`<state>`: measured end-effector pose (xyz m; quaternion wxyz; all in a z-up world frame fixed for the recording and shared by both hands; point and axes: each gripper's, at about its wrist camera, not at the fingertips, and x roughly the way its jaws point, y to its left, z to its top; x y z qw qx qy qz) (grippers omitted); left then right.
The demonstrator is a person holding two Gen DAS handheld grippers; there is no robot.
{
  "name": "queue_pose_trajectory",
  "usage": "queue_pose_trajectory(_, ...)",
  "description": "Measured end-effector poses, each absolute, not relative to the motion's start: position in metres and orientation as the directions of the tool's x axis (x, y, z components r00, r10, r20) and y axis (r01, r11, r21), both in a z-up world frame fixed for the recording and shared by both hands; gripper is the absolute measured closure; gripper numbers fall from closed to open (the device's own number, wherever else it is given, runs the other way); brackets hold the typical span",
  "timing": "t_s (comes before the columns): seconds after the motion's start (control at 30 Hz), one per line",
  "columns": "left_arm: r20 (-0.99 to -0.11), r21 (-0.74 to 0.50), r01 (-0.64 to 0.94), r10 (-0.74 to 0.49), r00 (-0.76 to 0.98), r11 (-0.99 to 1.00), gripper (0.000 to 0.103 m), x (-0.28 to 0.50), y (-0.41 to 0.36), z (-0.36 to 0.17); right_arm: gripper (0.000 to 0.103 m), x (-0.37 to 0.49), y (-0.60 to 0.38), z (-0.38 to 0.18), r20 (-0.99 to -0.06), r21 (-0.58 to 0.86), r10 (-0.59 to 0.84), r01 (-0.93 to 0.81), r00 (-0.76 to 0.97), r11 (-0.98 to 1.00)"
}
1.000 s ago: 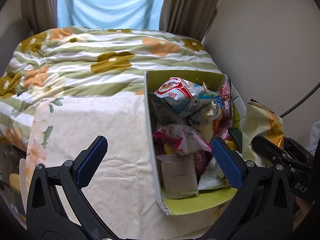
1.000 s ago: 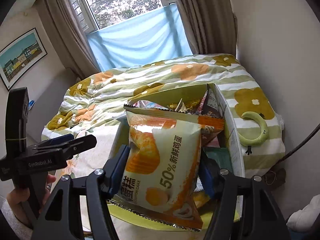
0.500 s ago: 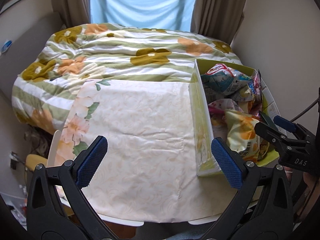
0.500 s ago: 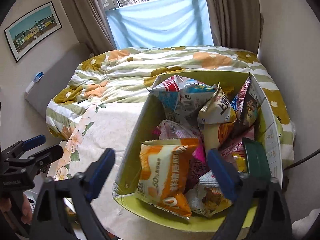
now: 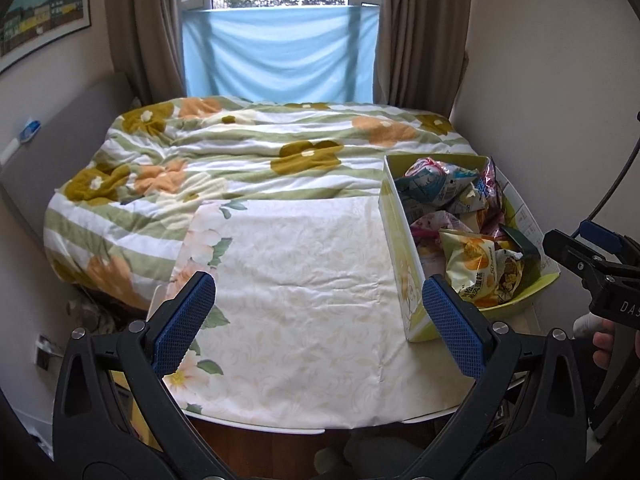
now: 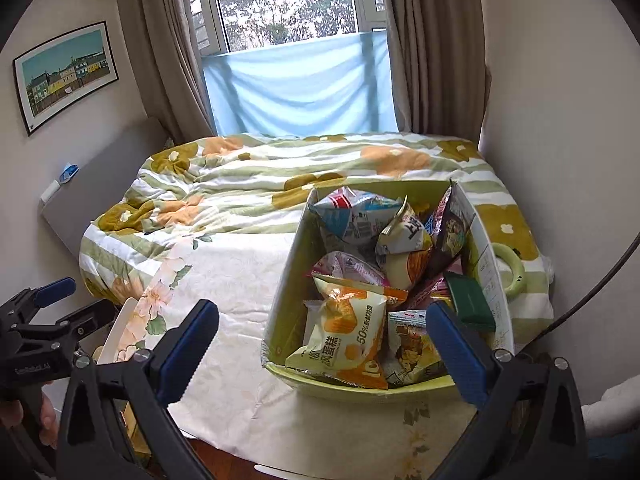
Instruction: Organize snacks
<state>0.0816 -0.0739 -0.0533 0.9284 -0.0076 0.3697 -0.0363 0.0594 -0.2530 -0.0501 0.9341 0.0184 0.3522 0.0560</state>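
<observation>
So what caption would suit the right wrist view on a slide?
Open right hand-held gripper above a yellow-green cardboard box of snack packets, orange egg-cake packet in front.

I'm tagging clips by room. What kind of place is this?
Most likely a bedroom in a home: a bed with a flowered quilt, a curtained window behind it and a framed picture on the wall.

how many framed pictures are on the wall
1. One framed picture of coloured houses hangs on the wall left of the window, above the bed's headboard. Other walls are only partly in view, so more may be hidden.
</observation>
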Motion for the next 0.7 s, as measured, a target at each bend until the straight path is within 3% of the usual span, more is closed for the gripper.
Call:
queue_pose_trajectory(0.37, -0.543, 0.018, 0.072, -0.051, 0.838, 0.997, 0.0, 0.024, -0.076, 0.001, 0.0, 0.004, -0.24, -0.012, -0.579, 0.002, 0.011, -0.012, 0.815, 1.0)
queue_pose_trajectory(0.7, -0.524, 0.017, 0.088, -0.066, 0.849, 0.996, 0.0, 0.01, -0.081, 0.003, 0.0, -0.012, -0.239, -0.012, -0.564, 0.004, -0.015, 0.02, 0.826, 1.0)
